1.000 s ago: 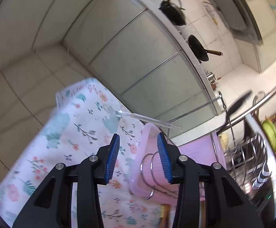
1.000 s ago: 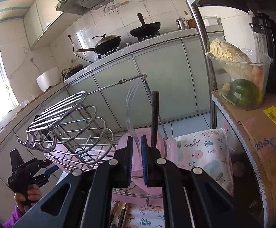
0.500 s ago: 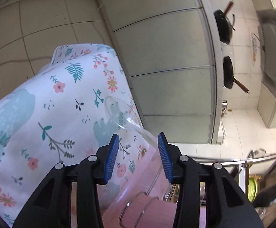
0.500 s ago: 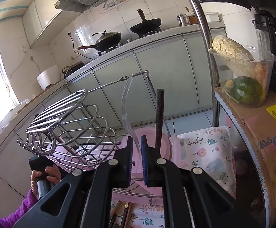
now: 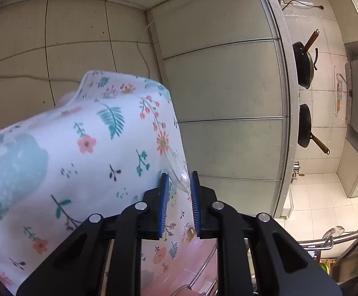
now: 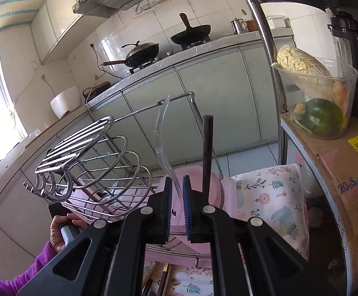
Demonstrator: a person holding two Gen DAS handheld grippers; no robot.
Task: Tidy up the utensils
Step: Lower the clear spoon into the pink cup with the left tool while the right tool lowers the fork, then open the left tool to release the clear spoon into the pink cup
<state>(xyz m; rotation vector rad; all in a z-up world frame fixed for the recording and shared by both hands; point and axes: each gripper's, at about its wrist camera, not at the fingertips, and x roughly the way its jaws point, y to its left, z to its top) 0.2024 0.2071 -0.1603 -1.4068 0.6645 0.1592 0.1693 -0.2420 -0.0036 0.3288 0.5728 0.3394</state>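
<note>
My right gripper (image 6: 177, 187) is shut on the handle of a clear plastic spoon (image 6: 161, 133), which stands upright above a pink holder cup (image 6: 193, 175). A dark chopstick (image 6: 207, 153) stands in that cup just right of the gripper. My left gripper (image 5: 178, 182) is partly open, with the clear bowl of the spoon (image 5: 176, 165) between its blue pads (image 5: 164, 197), not clamped. Below it shows the pink holder (image 5: 193, 266) with its wire ring. The hand holding the left gripper (image 6: 60, 224) shows low left in the right wrist view.
A wire dish rack (image 6: 95, 162) stands left of the cup. A floral cloth (image 5: 68, 162) covers the surface. A clear tub of vegetables (image 6: 314, 98) sits on a cardboard box (image 6: 347, 187) at right. More utensils (image 6: 159, 276) lie below. Kitchen cabinets (image 5: 228, 98) stand behind.
My left gripper has moved up to the spoon's bowl and its jaws have narrowed around it. My right gripper has stayed shut on the spoon, lifting it slightly.
</note>
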